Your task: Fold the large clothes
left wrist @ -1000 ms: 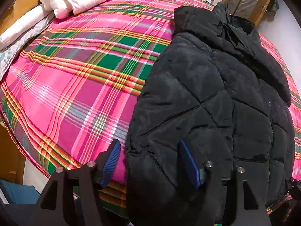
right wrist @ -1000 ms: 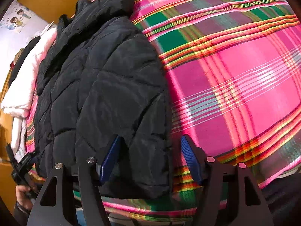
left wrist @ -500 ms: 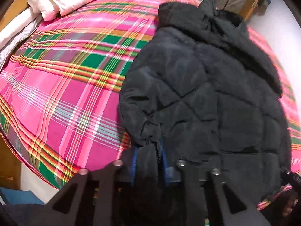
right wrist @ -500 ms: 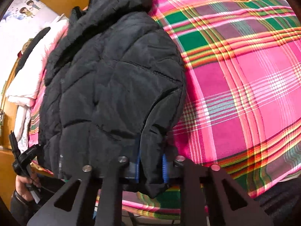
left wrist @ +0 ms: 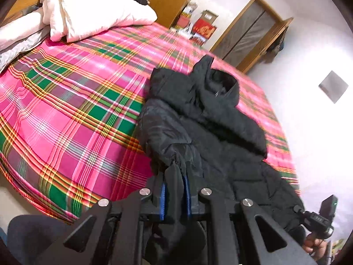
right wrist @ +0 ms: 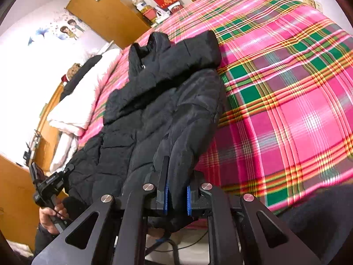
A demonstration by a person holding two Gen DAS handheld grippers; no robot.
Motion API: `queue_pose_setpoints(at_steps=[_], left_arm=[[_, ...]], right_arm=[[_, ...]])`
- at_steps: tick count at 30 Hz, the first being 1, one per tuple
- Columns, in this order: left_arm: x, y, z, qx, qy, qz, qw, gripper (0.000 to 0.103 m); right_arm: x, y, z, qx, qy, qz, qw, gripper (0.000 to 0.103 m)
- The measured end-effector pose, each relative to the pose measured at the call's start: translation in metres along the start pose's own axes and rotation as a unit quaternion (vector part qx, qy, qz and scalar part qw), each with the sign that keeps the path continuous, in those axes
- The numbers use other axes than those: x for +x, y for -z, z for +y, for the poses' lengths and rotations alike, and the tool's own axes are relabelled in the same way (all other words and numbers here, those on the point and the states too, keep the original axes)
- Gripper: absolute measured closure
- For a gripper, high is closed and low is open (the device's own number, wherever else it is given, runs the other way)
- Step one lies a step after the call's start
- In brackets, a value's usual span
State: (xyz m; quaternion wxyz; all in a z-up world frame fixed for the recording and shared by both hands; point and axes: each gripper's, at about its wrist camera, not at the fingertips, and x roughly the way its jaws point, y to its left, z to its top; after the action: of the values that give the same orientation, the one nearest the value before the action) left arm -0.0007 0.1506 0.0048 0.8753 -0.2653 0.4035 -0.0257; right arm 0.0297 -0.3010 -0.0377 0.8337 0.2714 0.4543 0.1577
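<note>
A black quilted hooded jacket (left wrist: pixel 198 132) lies lengthwise on a pink plaid bedspread (left wrist: pixel 66 121), hood at the far end. My left gripper (left wrist: pixel 175 183) is closing, its blue pads pinching the jacket's near left hem corner, which is lifted off the bed. In the right wrist view the same jacket (right wrist: pixel 158 101) rises from the bedspread (right wrist: pixel 286 88) toward my right gripper (right wrist: pixel 177 190), whose jaws are closing and clamp the near right hem corner. The fabric between the pads hides the fingertips.
A white folded duvet (left wrist: pixel 92 6) and pillows sit at the head of the bed. A wooden door (left wrist: pixel 249 31) and red boxes (left wrist: pixel 203 26) stand beyond the far edge. A hand (right wrist: pixel 50 216) holds the other gripper at the bed's near edge.
Both grippers went from open around the hem corners to shut on them, then rose and tilted up, lifting the jacket's near end off the bed.
</note>
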Motion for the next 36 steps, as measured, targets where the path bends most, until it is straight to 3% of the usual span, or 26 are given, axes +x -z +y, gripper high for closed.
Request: queue_pose_setpoints(at_steps=[11, 21, 28, 36], left_arm=[[-0.041, -0.005, -0.003, -0.016, 0.052, -0.038, 0.9978, 0.09], [-0.022, -0.066, -0.008, -0.042, 0.068, -0.069, 0.9944, 0.09], [0.027, -0.136, -0.022, -0.045, 0.065, -0.085, 0.9932, 0.089], [0.139, -0.195, -0.013, -0.072, 0.032, -0.053, 0.9954, 0.089]], right_arm=[[-0.041, -0.009, 0.013, 0.013, -0.053, -0.057, 0.997, 0.092], [-0.03, -0.085, 0.028, 0.029, -0.093, -0.101, 0.99, 0.092], [0.01, -0.167, 0.041, 0.038, -0.084, -0.111, 0.99, 0.092], [0.107, -0.248, 0.017, 0.081, -0.04, -0.067, 0.994, 0.091]])
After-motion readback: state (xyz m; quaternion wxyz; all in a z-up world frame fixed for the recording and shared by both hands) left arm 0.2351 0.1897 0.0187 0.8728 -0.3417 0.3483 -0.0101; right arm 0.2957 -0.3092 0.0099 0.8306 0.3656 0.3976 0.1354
